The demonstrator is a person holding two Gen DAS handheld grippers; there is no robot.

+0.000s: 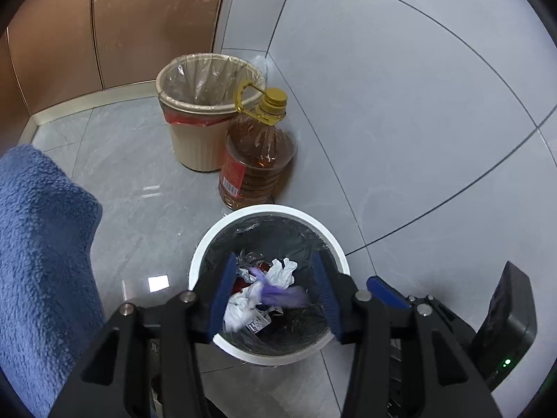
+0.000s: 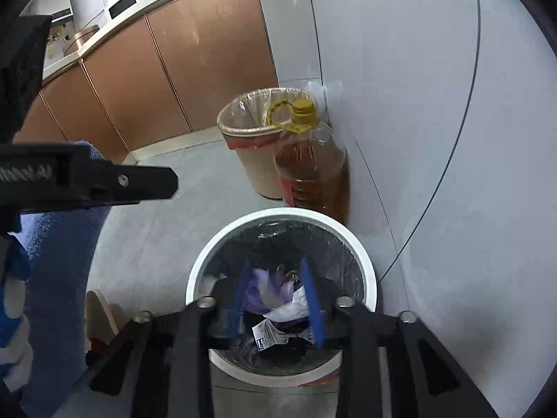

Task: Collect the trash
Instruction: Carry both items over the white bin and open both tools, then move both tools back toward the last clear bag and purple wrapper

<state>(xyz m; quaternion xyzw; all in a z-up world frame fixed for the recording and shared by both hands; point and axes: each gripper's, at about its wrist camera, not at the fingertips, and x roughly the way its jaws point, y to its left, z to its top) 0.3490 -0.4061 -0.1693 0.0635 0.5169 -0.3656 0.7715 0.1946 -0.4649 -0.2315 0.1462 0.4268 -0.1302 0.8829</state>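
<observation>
Trash (image 1: 264,292) in white bin (image 1: 209,240), below both grippers' parted, empty fingers (image 1: 222,292).

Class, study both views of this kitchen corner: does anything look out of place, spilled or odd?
Nothing is spilled. One oddity: a large oil bottle stands on the floor, pressed between the beige bin and the white bin, where trash goes. Both bins stand upright.

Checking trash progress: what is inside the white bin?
Inside the white bin, over a black liner: crumpled white paper, a purple glove, a printed wrapper. Anything beneath is covered.
</observation>
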